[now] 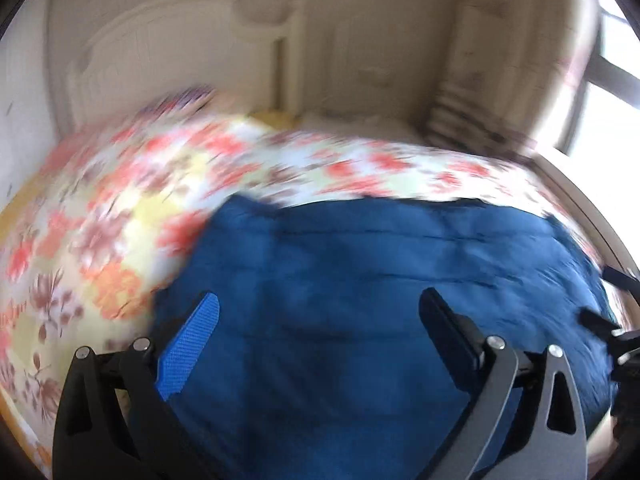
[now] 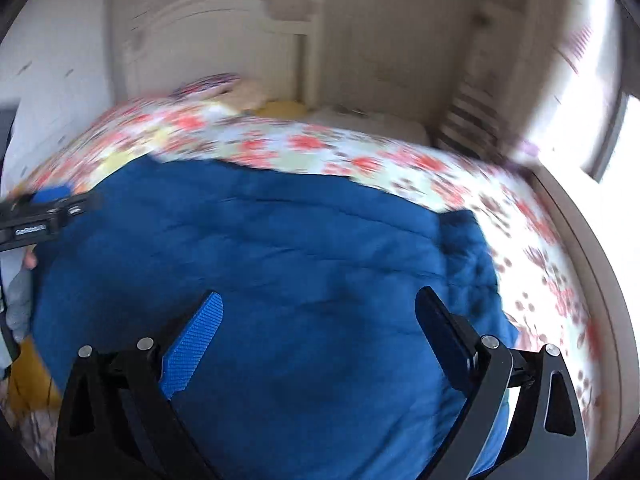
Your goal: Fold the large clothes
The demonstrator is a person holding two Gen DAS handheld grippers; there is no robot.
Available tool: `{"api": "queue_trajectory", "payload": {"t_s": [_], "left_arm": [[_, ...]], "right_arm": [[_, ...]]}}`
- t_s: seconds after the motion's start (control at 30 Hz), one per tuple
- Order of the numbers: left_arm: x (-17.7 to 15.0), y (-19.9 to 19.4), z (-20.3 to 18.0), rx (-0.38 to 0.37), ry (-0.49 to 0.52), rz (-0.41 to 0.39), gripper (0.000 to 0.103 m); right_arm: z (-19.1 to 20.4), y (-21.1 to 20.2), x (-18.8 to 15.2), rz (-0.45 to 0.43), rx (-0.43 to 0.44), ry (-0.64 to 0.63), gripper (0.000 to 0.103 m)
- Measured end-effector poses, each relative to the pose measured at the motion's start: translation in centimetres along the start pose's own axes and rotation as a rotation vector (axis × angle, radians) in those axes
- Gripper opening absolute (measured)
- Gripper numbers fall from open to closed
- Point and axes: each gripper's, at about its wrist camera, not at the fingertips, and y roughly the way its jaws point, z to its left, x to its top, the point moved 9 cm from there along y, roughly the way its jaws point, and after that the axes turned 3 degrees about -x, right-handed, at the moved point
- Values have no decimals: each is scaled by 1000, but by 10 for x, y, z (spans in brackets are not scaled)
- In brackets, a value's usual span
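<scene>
A: Starting at our left hand-held gripper (image 1: 320,312): its 2 fingers are spread wide, 1 with a blue textured pad (image 1: 188,350), and nothing sits between them.

B: Same on our right hand-held gripper (image 2: 318,308): the fingers are spread apart with nothing pinched, hanging over the cloth.

A: Under both we see the large dark blue quilted garment (image 1: 380,280), lying spread across the bed. In the right wrist view its right edge is doubled back into a small flap (image 2: 468,240).

B: Around the garment is the floral bedspread with red and orange flowers on a pale ground (image 2: 320,152). Everything is motion-blurred, so we cannot tell finer folds.

A: At the far right of the left wrist view we catch black parts of the other gripper, at the garment's edge.

B: Beyond the bed stand the cream carved wooden headboard (image 1: 180,48) and a bright window (image 1: 612,92) on the right.
</scene>
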Motion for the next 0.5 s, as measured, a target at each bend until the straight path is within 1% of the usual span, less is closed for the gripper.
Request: {"api": "queue_trajectory", "payload": {"t_s": [0.03, 0.07, 0.1, 0.13, 0.17, 0.2, 0.27, 0.33, 0.43, 0.5], "left_arm": [[-3, 0, -21, -7, 75, 0, 100], [-9, 6, -37, 2, 137, 12, 101], [-17, 17, -47, 13, 179, 41, 101], [-27, 31, -54, 24, 202, 77, 101], [-36, 45, -55, 33, 207, 90, 101], [-36, 47, -53, 10, 188, 80, 101], [-36, 49, -48, -42, 143, 111, 101], [-36, 50, -43, -69, 111, 119, 101], [-38, 43, -35, -41, 106, 112, 101], [-38, 30, -15, -9, 83, 88, 101]], "right_arm": [[15, 0, -3, 6, 21, -42, 92], [27, 2, -7, 19, 27, -76, 92], [40, 12, -16, 54, 14, -130, 92], [45, 19, -22, 69, -6, -155, 92], [46, 25, -24, 48, -7, -153, 93], [45, 28, -25, 52, 5, -136, 93], [43, 28, -25, 65, 14, -129, 93], [43, 27, -26, 66, 19, -123, 93], [34, 19, -26, 64, 11, -111, 93], [17, 9, -31, 52, -7, -79, 93]]}}
